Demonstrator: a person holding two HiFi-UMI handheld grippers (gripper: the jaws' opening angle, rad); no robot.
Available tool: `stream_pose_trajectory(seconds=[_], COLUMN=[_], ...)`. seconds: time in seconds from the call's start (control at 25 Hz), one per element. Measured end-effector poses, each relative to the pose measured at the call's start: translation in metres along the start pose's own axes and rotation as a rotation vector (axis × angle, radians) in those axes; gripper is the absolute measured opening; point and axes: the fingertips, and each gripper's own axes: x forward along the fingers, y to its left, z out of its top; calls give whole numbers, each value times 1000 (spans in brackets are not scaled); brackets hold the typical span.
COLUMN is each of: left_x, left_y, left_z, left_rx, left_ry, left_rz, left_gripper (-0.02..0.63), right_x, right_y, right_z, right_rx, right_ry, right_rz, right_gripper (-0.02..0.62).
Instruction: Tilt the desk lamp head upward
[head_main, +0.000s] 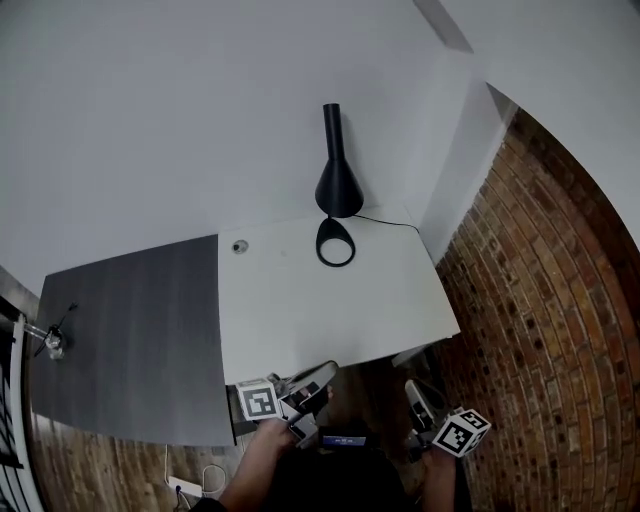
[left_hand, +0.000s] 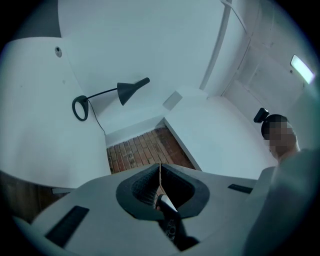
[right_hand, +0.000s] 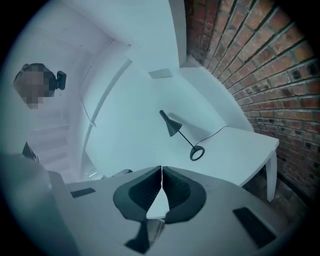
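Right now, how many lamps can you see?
1. The black desk lamp stands at the back edge of the white table. No other lamp shows in any view.

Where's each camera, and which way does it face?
Head view: on the person's head, facing steeply down at the white rectangular desk and black cone-shaded desk lamp; left hand-held gripper and right hand-held gripper show below.
Left gripper view: on the left one, looking along shut jaws at the lamp; person at right.
Right gripper view: on the right one, looking along shut jaws at the lamp; person at left.
Shared: all three show the lamp.
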Motion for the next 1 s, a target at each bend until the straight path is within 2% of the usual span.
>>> stream_pose_trajectory(seconds=[0.2, 0.4, 0.56, 0.68, 0.76, 1.0], left_x=[21, 22, 16, 16, 31, 72], left_y=[5, 7, 15, 14, 13, 13], left_z=[-3, -8, -11, -10, 5, 13], left_rx=[27, 52, 12, 47, 68, -15], left_ry=[-35, -78, -119, -98, -92, -80], left_rz=[76, 158, 212, 218, 197, 114], left_gripper=[14, 14, 14, 14, 14, 14], right_x=[11, 19, 25, 20, 28, 31], right_y=[-27, -46, -44, -40, -39, -41], right_z=[27, 29, 29, 32, 50, 73], right_rx=[31, 56, 70, 100, 94, 81], right_ry=[30, 72, 99, 80, 49, 7], right_rz=[102, 190, 240, 240, 249, 234], right_gripper=[15, 15, 15, 15, 15, 15])
